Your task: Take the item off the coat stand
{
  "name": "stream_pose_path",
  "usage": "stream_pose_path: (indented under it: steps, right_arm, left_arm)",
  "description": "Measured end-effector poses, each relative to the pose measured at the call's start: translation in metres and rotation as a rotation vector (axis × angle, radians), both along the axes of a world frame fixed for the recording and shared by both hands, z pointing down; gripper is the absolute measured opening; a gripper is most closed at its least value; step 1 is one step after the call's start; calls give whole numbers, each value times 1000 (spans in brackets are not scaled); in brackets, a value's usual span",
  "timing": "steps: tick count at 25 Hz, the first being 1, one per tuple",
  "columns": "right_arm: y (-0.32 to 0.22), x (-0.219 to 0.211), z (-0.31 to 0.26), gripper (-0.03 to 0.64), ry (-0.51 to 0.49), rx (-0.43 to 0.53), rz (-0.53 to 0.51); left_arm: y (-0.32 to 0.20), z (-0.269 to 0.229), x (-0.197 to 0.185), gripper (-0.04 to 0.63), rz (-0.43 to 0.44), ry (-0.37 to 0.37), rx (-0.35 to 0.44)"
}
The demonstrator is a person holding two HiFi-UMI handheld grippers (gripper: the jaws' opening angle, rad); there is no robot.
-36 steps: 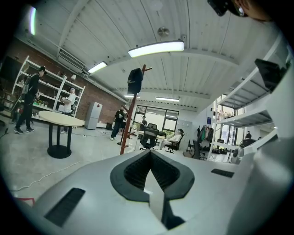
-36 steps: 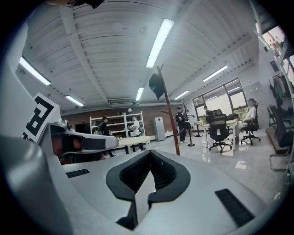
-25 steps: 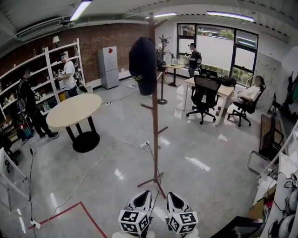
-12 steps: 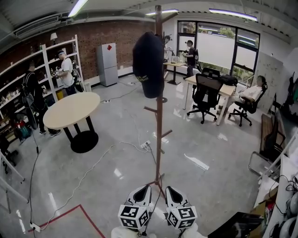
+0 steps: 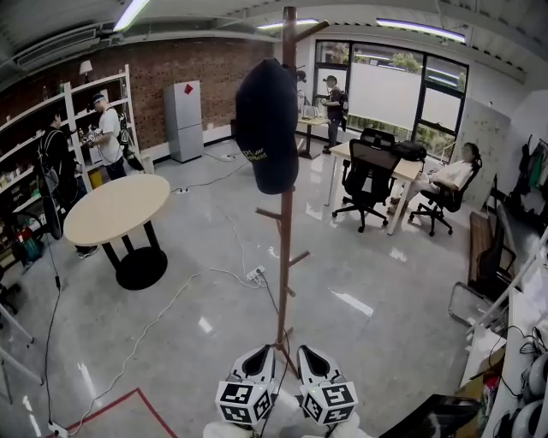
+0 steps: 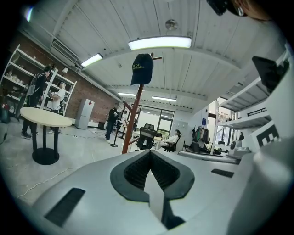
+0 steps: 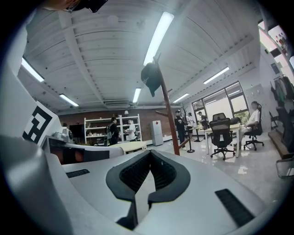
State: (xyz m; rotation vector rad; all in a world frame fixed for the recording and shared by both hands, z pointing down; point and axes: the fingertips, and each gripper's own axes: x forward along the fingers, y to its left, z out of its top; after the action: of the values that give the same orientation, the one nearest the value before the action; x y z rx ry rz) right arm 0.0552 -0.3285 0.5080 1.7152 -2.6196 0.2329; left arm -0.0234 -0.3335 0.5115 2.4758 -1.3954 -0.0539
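Head view: dark cap (image 5: pixel 267 124) hung atop the stand (image 5: pixel 284 257), well above left gripper (image 5: pixel 264 358) and right gripper (image 5: pixel 306 358) near its base, fingers (image 6: pixel 136 172) together, empty; approach step, seemingly; next: raise one, part fingers, grasp cap.

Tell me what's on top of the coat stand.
A dark cap hangs near the top of the wooden coat stand, its pole tip showing above. The peg holding it is covered by the cap.
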Motion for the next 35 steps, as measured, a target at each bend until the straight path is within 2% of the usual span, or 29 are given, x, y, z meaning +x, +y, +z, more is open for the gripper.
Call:
stream_pose_path:
  steps: [8,19,35]
  right_arm:
    - [-29,-3,-19,9,4,68,-25]
    - [-78,2,-22,9,0,67,-64]
    - [-149,10,-48,9,14,120,-195]
  left_arm:
    - [-23,4,5,2,0,-1,-6]
    - [-67,-3,6,2,-51,-12,8]
    - [-132,-29,22,2,-167,-40,66]
